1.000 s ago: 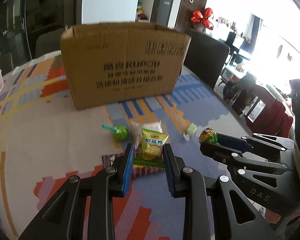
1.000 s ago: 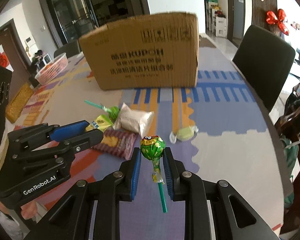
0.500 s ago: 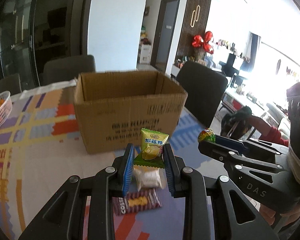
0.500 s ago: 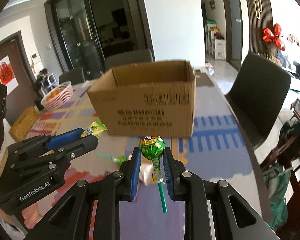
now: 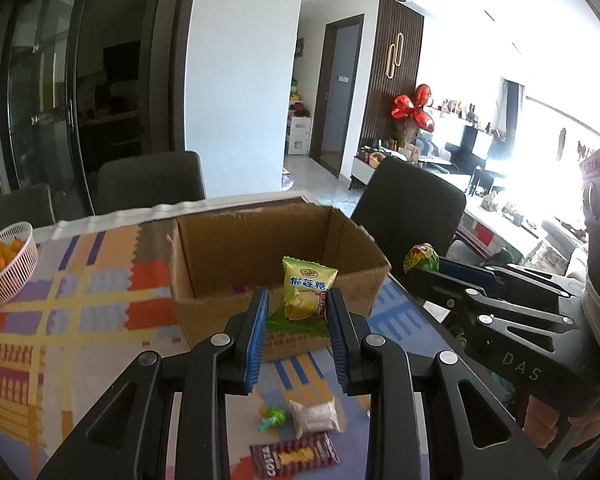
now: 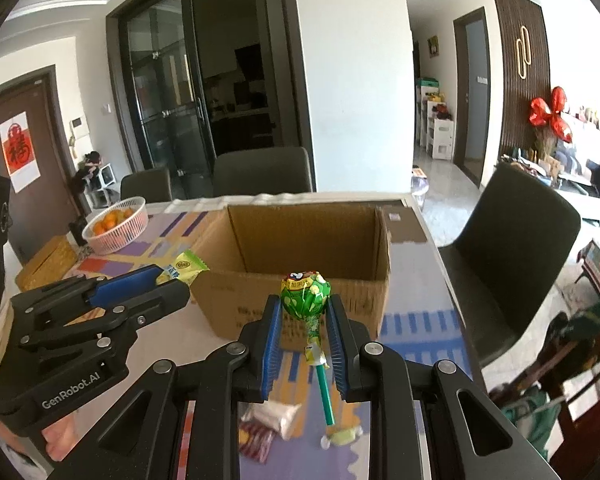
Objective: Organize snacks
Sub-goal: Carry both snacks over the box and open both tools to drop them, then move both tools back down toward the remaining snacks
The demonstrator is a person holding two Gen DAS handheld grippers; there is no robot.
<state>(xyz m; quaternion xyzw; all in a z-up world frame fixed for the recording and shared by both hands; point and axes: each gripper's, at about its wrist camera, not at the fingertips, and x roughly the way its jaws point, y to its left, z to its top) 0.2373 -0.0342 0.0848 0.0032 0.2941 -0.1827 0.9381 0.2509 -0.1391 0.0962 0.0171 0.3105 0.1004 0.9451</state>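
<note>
Both grippers have risen from the table and now hang level with the cardboard box [image 5: 276, 240], its open mouth in full view, so the drop looks close. The left gripper [image 5: 298, 312] stays pinched on the durian candy packet [image 5: 306, 294] before the box's near wall; the right gripper [image 6: 305, 316] still clamps the green lollipop [image 6: 306, 298]. Four snacks remain down on the mat [image 5: 100, 320].

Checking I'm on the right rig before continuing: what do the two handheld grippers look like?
Both are matte black, skeletal frames with triangular cut-outs, silver pivot bolts and blue ribbed finger pads. The left gripper shows white "GenRobot.AI" lettering on its side in the right wrist view; the right gripper shows "DAS" in the left wrist view. No cables visible.
</note>
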